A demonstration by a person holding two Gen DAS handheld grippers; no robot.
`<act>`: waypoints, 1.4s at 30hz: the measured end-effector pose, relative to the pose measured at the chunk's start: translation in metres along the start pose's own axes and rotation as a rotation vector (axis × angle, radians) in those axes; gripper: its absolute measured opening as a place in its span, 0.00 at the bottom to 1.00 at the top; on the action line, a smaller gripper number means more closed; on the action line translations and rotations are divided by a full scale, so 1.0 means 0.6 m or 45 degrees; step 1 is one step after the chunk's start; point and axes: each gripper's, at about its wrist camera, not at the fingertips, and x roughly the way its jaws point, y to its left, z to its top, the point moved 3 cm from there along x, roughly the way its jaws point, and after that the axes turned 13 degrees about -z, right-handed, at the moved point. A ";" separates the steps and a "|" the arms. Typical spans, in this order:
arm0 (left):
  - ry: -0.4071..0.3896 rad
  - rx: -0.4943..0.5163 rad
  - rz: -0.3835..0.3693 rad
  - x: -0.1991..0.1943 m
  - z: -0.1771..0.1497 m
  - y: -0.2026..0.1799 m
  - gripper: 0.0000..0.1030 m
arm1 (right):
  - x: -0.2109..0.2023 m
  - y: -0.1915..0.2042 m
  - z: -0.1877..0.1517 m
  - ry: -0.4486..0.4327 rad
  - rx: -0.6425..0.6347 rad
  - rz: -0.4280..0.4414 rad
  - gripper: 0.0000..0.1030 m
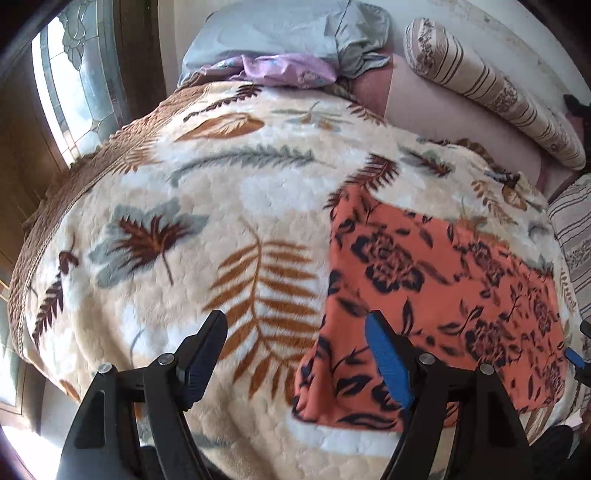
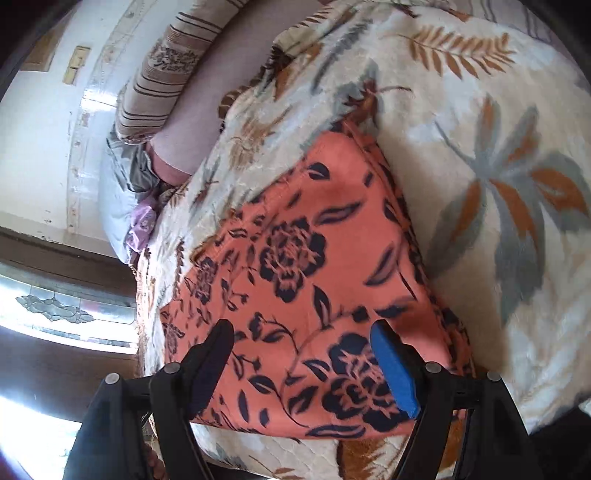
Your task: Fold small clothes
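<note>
An orange cloth with dark floral print (image 1: 443, 295) lies flat as a folded rectangle on the leaf-patterned blanket (image 1: 207, 206). My left gripper (image 1: 295, 354) is open and empty, above the cloth's left edge. In the right wrist view the same cloth (image 2: 295, 280) fills the middle. My right gripper (image 2: 303, 365) is open and empty, hovering over the cloth's near part. A bit of the right gripper (image 1: 578, 356) shows at the right edge of the left wrist view.
The blanket (image 2: 480, 184) covers a bed. A striped bolster pillow (image 1: 491, 92), a grey pillow (image 1: 280, 33) and a purple cloth (image 1: 288, 70) lie at the head. A window with patterned glass (image 1: 70, 85) is to the left.
</note>
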 end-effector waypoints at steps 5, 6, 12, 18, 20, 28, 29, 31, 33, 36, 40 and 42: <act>0.050 0.032 -0.089 0.091 0.082 -0.049 0.76 | 0.059 0.026 0.113 0.021 0.047 0.167 0.77; 0.028 0.022 -0.099 0.107 0.094 -0.055 0.76 | 0.076 0.021 0.134 0.026 0.073 0.189 0.77; 0.186 -0.007 0.101 0.258 0.128 -0.035 0.77 | 0.114 -0.079 0.193 -0.090 0.304 0.140 0.77; 0.009 -0.053 0.072 0.194 0.128 -0.024 0.77 | 0.021 -0.030 0.117 -0.154 0.028 0.085 0.79; 0.004 -0.032 0.059 0.169 0.113 -0.027 0.77 | -0.002 -0.016 0.071 -0.145 -0.025 0.091 0.79; -0.015 -0.013 -0.034 0.047 -0.016 -0.039 0.78 | -0.004 -0.057 -0.092 -0.008 0.043 0.138 0.79; -0.026 0.008 -0.036 0.037 -0.034 -0.043 0.78 | 0.001 -0.069 -0.100 -0.001 0.062 0.137 0.79; 0.021 0.083 -0.041 0.043 -0.064 -0.051 0.79 | 0.003 -0.098 -0.107 -0.022 0.128 0.096 0.78; 0.168 0.112 0.065 0.079 -0.095 -0.041 0.79 | -0.006 -0.108 -0.112 -0.040 0.194 0.114 0.78; 0.164 0.060 0.077 0.065 -0.108 -0.030 0.80 | -0.037 -0.095 -0.123 -0.071 0.149 0.073 0.79; 0.027 0.108 0.050 0.011 -0.103 -0.049 0.80 | -0.064 -0.069 -0.133 -0.131 0.058 0.123 0.79; 0.079 0.124 0.084 0.030 -0.112 -0.046 0.80 | -0.044 -0.087 -0.134 -0.117 0.083 0.075 0.83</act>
